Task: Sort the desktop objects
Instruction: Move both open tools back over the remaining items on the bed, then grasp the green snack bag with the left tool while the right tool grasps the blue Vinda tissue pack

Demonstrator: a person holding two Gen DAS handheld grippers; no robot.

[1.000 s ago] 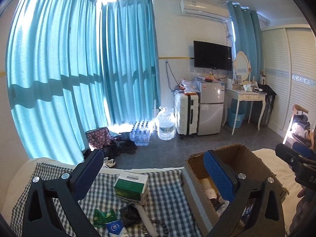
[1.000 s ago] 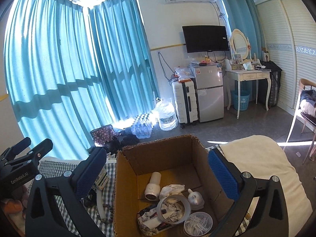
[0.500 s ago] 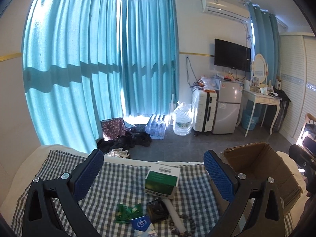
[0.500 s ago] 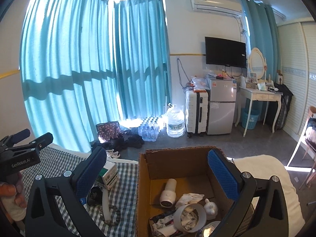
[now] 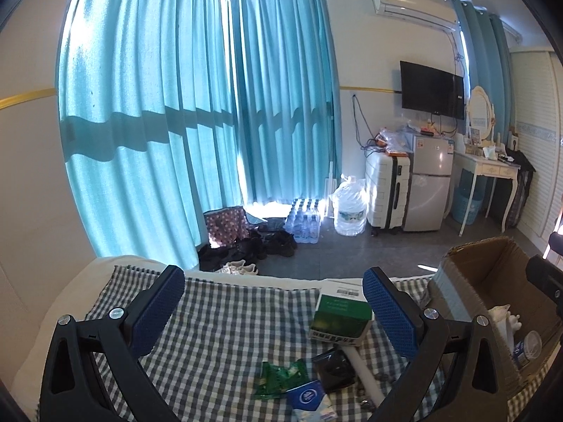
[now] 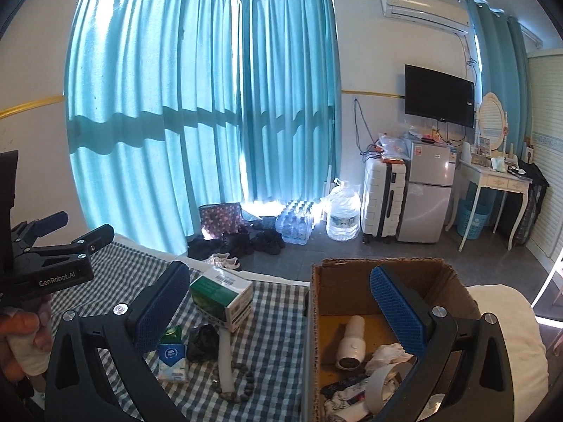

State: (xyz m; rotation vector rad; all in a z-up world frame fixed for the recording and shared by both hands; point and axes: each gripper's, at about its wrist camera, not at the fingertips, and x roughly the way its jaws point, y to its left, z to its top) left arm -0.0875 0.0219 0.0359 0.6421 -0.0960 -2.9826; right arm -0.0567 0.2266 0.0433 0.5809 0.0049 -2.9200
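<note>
Left wrist | left gripper [image 5: 272,307] spread wide, empty | right gripper [image 6: 278,302] spread wide, empty over cardboard box [image 6: 380,281]

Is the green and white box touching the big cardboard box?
Apart. The right wrist view shows checked cloth between the green and white box and the cardboard box.

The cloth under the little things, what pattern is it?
The cloth is blue-and-white checked, clearest in the left wrist view.
</note>
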